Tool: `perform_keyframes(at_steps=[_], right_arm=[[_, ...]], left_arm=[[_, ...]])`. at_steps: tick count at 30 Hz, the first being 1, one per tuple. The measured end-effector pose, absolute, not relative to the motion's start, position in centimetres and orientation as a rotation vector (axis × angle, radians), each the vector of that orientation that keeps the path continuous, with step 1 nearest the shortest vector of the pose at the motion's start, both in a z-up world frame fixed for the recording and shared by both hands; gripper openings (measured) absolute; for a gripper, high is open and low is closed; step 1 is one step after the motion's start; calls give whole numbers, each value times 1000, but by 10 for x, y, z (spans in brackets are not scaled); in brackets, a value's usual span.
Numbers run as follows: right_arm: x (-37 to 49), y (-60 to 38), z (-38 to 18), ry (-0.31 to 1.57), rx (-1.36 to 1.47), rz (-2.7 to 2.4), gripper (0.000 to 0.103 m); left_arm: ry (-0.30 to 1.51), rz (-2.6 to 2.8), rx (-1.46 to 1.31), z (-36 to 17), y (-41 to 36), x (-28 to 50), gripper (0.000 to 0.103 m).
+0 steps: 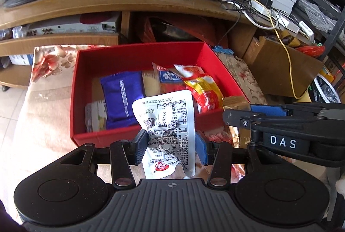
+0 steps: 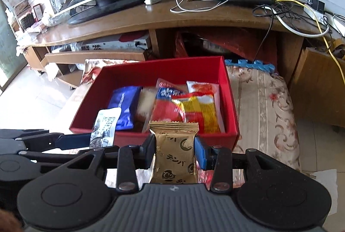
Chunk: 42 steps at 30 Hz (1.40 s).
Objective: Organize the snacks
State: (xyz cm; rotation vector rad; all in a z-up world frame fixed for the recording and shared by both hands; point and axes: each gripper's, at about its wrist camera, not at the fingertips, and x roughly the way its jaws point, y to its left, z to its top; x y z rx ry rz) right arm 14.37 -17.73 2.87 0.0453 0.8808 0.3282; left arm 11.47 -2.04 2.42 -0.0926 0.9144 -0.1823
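Left wrist: floral cloth (image 1: pixel 54 72) below wooden TV stand (image 1: pixel 129 5).

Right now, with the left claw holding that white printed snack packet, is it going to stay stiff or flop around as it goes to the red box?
The white packet will probably flop: its foil is creased where the left claw pinches it. It looks light and thin. The glossy film may slip, so lower it gently into the red box.

The box (image 2: pixel 231 102) sits on a cushion (image 2: pixel 265 111) before the TV stand (image 2: pixel 133 16), snack packets (image 2: pixel 194 106) inside it.
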Motion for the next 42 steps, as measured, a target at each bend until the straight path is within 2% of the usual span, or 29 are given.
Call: perform_keyframes(at_steps=[23, 42], right_arm=[[205, -172, 20, 864, 52, 302, 38], [220, -163, 9, 884, 62, 341, 38]], left_arm=[[888, -123, -41, 22, -22, 169, 54], [919, -123, -18, 7, -24, 184, 55]])
